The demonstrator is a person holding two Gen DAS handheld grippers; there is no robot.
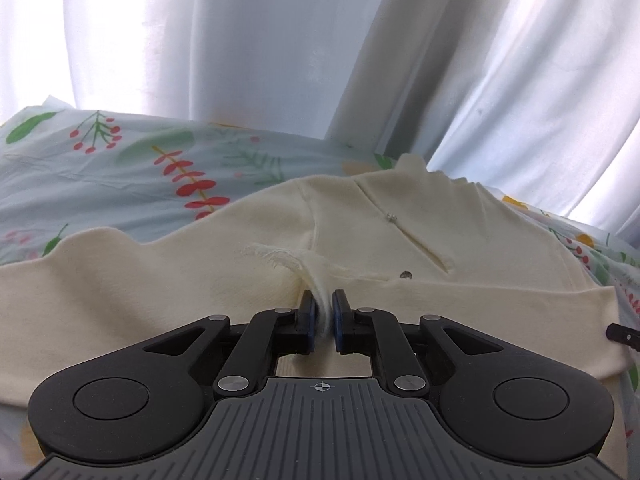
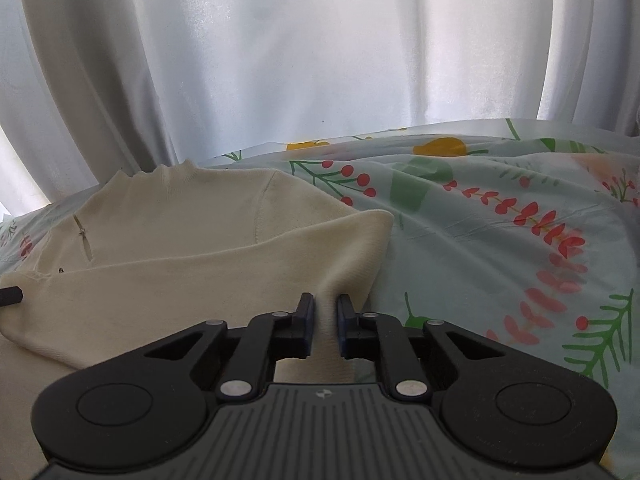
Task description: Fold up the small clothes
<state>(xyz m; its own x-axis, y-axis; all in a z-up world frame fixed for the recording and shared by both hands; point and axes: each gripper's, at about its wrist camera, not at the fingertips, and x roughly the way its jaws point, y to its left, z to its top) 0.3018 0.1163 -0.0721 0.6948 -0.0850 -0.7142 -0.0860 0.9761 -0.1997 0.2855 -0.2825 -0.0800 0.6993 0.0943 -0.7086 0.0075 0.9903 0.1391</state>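
Observation:
A small cream knit top [image 1: 360, 224] lies on a floral sheet, its neck pointing away toward the curtain. My left gripper [image 1: 323, 308] is shut on a pinch of its folded-over lower edge, near a frayed patch [image 1: 272, 258]. In the right wrist view the same cream top [image 2: 192, 220] lies to the left, and my right gripper [image 2: 325, 312] is shut on its right corner fold. The lower part of the top is folded up over the body. A slit with a small button [image 1: 393, 218] shows below the neck.
The light blue floral sheet [image 1: 120, 164] covers the surface and spreads wide to the right in the right wrist view [image 2: 500, 240]. White curtains [image 2: 320, 60] hang close behind. The tip of the other gripper [image 1: 622, 334] shows at the right edge.

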